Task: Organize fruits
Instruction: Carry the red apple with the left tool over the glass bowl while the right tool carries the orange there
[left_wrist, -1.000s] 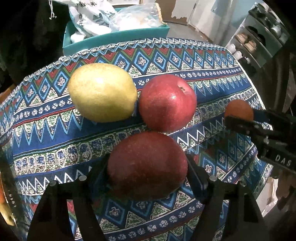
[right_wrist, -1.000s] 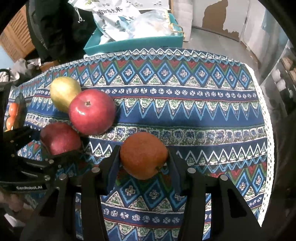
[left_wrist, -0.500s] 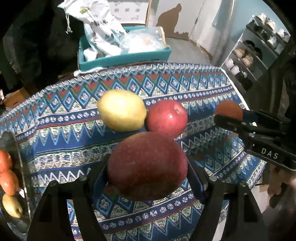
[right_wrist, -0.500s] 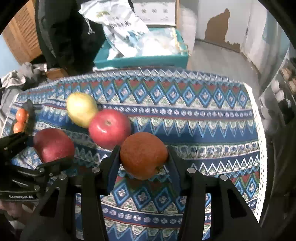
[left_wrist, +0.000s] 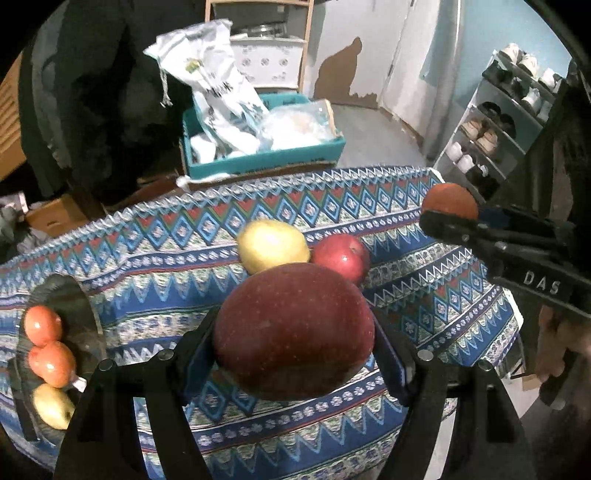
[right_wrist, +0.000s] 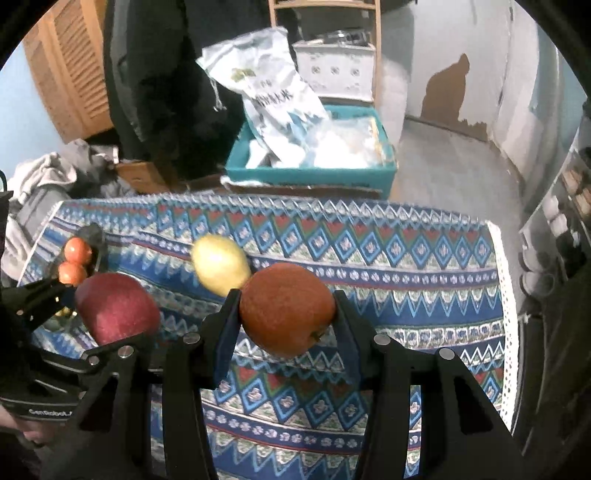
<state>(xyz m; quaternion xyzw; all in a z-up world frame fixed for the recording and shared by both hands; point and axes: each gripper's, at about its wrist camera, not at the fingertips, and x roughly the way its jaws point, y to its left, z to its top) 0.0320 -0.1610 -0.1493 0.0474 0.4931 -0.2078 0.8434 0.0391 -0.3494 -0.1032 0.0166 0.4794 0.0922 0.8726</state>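
Between the fingers of the left gripper (left_wrist: 293, 332), in the left wrist view: a dark red apple (left_wrist: 293, 332), clamped on both sides and lifted clear of the patterned worktop (left_wrist: 166, 258). Beyond it, resting on the cloth and touching each other, a yellow pear (left_wrist: 271, 245) and a second red apple (left_wrist: 343, 254). At the left edge, a dark tray (left_wrist: 79, 306) holding two orange fruits (left_wrist: 46, 341) and a yellowish one. At the right, the right gripper (left_wrist: 448, 216) closed around an orange-red fruit (left_wrist: 448, 199).

From the right wrist view: right gripper (right_wrist: 286, 306) drawn narrow and pinching the orange-red fruit (right_wrist: 286, 306) above the worktop (right_wrist: 406, 266). To the left, left gripper (right_wrist: 114, 317) carrying the dark red apple (right_wrist: 114, 310). Behind, yellow pear (right_wrist: 219, 264) on the cloth; second apple hidden here. Far left, tray (right_wrist: 94, 236) with its orange fruits (right_wrist: 75, 260).

Step in hand, apparently: carrying both picked fruits. Next move likely a swing leftward to the tray, lowering each onto a free spot before release, without knocking the fruit already there.
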